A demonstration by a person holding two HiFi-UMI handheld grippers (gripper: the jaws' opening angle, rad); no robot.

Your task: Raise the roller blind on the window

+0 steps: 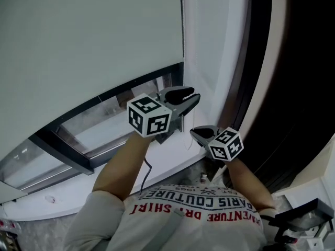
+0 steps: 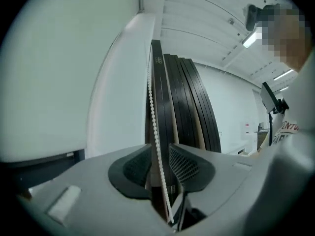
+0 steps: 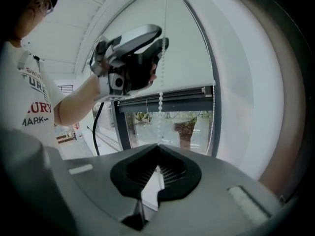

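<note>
- Window glass at back; roller blind part-down ahead of both grippers, bottom bar level.
- Bead chain hangs vertical (long axis up-down).
- Right gripper pressed together, pinching chain at its tips.
- Left gripper above it, jaws spread, chain passing between, unclamped.

The roller blind runs off the head view's top edge, so I can't see its roll. The bead chain drops out of sight into my left gripper.
</note>
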